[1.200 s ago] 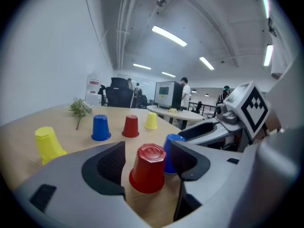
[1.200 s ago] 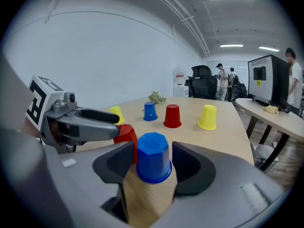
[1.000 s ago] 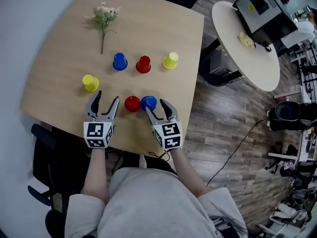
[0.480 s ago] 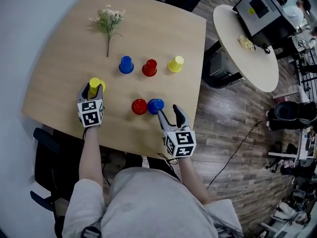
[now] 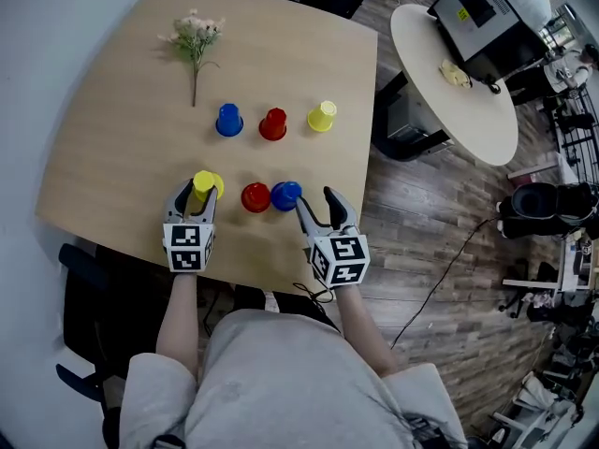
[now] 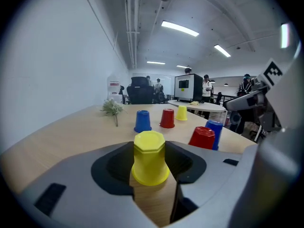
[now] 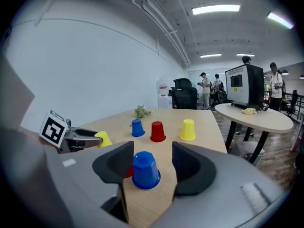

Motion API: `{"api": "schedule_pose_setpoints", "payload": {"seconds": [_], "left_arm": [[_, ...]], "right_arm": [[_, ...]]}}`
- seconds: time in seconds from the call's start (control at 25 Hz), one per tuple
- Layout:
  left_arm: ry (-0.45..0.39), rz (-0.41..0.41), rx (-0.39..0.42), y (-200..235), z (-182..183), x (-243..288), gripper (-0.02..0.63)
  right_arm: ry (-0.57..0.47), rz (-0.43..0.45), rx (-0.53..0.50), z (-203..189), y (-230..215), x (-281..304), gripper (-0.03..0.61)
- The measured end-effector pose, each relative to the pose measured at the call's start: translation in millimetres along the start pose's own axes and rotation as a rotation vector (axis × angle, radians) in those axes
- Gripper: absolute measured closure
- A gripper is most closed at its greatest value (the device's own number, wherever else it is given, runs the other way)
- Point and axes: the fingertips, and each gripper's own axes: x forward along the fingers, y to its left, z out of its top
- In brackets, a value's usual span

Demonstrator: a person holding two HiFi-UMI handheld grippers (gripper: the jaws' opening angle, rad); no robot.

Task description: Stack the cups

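The left gripper (image 5: 198, 193) has its jaws closing on a smooth yellow plastic cup (image 6: 150, 156), gripped by its sides: upside down, tapered, with an octagonal base. The right gripper (image 5: 316, 201) has its jaws apart around a matching blue cup (image 7: 145, 170), not touching it. A red cup (image 5: 255, 197) stands just left of that one. Farther off on the pale wood table (image 5: 122, 129) is a row of three upturned cups, far blue cup (image 5: 228, 120), far red cup (image 5: 273, 123) and far yellow cup (image 5: 322, 116), then a flower sprig (image 5: 193, 37).

On the counter (image 5: 112, 120) a sprig (image 5: 193, 40) lies back left, a row of three cups (image 5: 273, 123) before it, then a pair of cups (image 5: 257, 197) with a lone cup (image 5: 204, 184) just left.
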Motion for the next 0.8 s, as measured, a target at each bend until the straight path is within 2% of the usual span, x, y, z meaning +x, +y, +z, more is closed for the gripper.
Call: {"api": "schedule_pose_setpoints", "payload": {"seconds": [0.16, 0.4, 0.64, 0.8], "left_arm": [[0.006, -0.053, 0.032, -31.3, -6.1, -4.1, 0.407], [0.024, -0.092, 0.033, -55.9, -14.6, -7.2, 0.407], [0.012, -0.119, 0.043, -66.2, -14.3, -8.2, 0.405], [-0.022, -0.125, 0.000, -61.2, -9.3, -15.3, 0.402]], "right_arm": [[-0.009, 0.017, -0.005, 3.4, 1.4, 2.5, 0.319], [-0.017, 0.039, -0.004, 6.3, 1.8, 2.0, 0.321], [-0.023, 0.044, -0.001, 8.3, -2.5, -2.0, 0.319], [-0.020, 0.057, -0.007, 13.1, -8.7, -3.0, 0.321]]}}
